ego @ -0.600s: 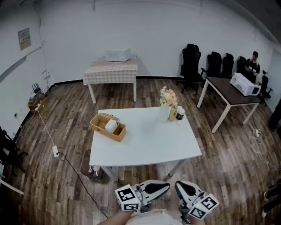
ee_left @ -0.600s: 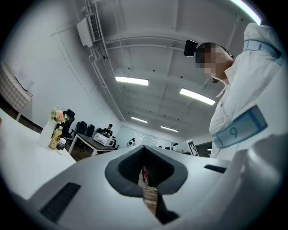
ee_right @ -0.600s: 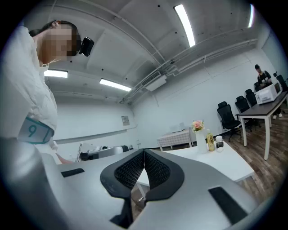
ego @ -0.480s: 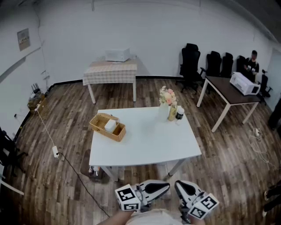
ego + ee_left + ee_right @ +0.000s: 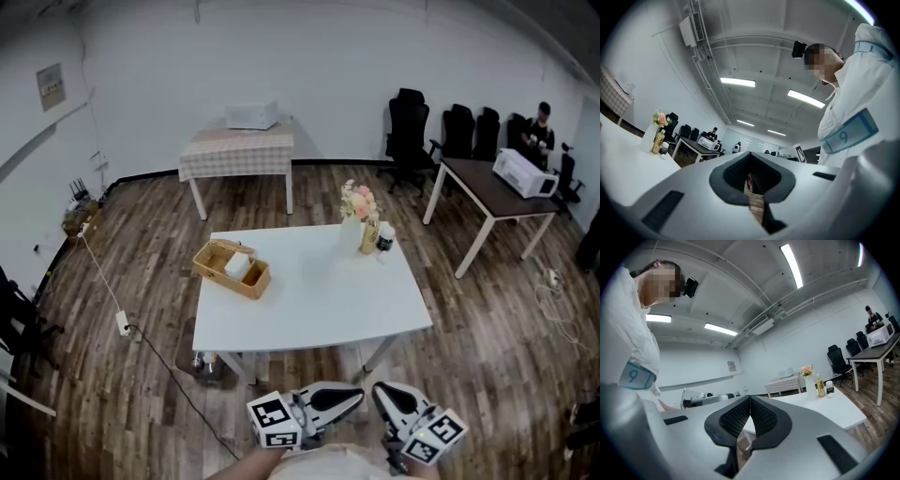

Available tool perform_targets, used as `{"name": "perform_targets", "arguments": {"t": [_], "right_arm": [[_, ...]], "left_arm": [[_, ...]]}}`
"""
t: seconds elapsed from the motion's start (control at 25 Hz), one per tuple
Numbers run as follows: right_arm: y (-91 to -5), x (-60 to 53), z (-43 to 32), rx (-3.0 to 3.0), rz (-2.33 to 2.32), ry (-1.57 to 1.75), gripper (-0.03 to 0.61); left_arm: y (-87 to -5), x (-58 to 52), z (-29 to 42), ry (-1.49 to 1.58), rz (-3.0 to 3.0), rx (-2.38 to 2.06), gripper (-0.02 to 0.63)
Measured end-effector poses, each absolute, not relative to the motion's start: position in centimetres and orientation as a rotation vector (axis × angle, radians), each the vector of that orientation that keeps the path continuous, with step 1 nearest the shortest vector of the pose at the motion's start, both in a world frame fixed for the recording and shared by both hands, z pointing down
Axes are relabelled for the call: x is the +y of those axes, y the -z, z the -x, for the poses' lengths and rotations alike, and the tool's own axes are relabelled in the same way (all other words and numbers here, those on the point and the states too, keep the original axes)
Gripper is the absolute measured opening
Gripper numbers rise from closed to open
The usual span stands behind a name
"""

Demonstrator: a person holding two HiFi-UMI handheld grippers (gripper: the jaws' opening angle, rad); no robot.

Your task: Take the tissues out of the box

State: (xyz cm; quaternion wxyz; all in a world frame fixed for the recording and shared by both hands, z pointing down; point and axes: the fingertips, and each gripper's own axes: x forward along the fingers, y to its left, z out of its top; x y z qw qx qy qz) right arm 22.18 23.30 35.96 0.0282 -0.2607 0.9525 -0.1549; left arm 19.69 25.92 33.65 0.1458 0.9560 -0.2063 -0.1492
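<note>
Left gripper (image 5: 356, 397), right gripper (image 5: 381, 394): both closed, empty, well apart from worktop (image 5: 319, 300). Tissue box (image 5: 236, 266): apparently the white item in wicker basket (image 5: 230, 284), untouched. Change: none beyond slight view shift; approach not begun.

White table (image 5: 319, 302): tan wicker basket (image 5: 246, 287) with white tissues (image 5: 236, 265) at left edge; pink flowers (image 5: 358, 201), yellow bottle (image 5: 370, 240) at far edge. Tablecloth (image 5: 234, 156): beige check. Floor (image 5: 141, 234): brown wood-grain.
</note>
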Motion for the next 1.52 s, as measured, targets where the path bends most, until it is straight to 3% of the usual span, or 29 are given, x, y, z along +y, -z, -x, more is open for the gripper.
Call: {"name": "perform_targets", "arguments": {"t": [0.76,1.52], "right_arm": [[-37.0,22.1,-22.5,2.917,0.614,0.59,0.037],[-36.7,6.1,-4.6,2.98,0.437,0.607,0.038]], "left_arm": [[-34.9,24.2,-21.0,0.427,-2.741,-0.661,0.002],[-34.9,9.4,-3.3,0.437,-2.709,-0.829,0.002]]}}
